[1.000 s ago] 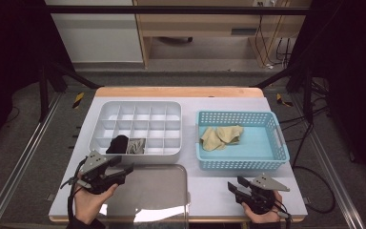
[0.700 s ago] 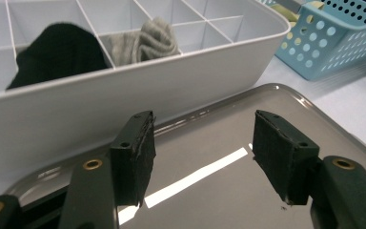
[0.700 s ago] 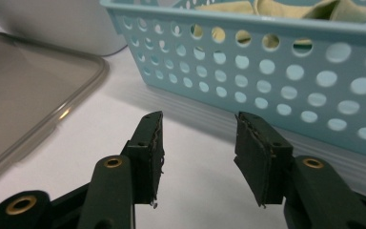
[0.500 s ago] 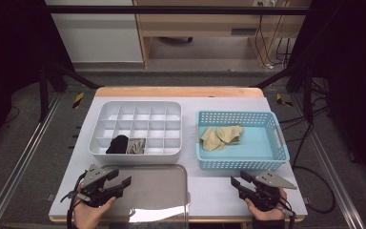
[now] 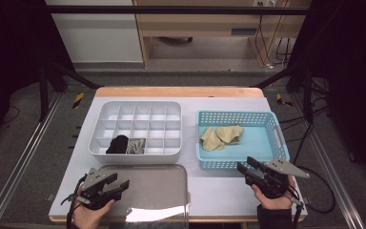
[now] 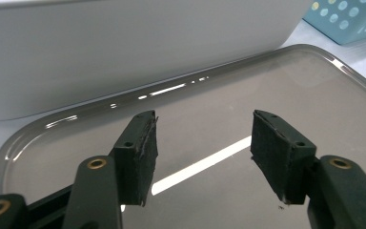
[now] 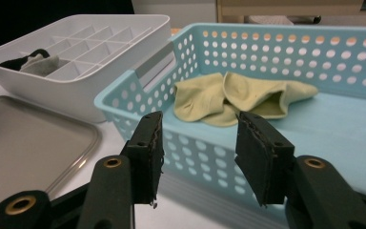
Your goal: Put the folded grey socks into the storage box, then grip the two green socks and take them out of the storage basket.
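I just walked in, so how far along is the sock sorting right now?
Done: a black sock and a grey sock sit in neighbouring compartments of the white organizer. In hand: nothing; the left gripper and right gripper are open. Left: the yellow socks in the blue basket.

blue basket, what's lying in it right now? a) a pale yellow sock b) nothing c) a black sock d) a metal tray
a: a crumpled pale yellow sock lies on the floor of the blue basket, seen in the high view and past the right claw; the dark items sit in the white divided organizer instead.
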A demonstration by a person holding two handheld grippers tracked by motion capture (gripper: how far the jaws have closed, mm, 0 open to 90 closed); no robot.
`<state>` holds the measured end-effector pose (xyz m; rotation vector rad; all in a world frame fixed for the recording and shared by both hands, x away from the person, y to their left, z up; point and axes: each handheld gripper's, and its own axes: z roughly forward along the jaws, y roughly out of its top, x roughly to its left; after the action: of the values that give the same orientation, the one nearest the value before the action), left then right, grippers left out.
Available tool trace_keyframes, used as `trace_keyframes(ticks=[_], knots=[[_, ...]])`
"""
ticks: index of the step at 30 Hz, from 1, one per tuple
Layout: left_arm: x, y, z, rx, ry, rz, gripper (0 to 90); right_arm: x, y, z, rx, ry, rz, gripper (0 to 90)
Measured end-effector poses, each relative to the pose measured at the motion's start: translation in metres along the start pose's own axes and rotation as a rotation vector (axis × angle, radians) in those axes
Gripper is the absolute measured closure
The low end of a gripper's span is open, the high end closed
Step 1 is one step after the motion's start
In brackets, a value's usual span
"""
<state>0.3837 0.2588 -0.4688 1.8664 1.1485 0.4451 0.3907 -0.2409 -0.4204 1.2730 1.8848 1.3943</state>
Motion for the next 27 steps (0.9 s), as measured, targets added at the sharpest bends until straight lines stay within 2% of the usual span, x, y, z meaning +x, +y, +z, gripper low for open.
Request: trace_keyframes(ticks=[12, 27], knots=[[0.004, -0.002, 0.002, 0.009, 0.009, -0.004, 42.7, -0.004, 0.023, 0.018, 0.005, -0.012, -0.016, 50.3], [0.006, -0.004, 0.003, 0.012, 0.020, -0.011, 42.5, -0.020, 0.062, 0.051, 0.046, -0.082, -0.018, 50.5]])
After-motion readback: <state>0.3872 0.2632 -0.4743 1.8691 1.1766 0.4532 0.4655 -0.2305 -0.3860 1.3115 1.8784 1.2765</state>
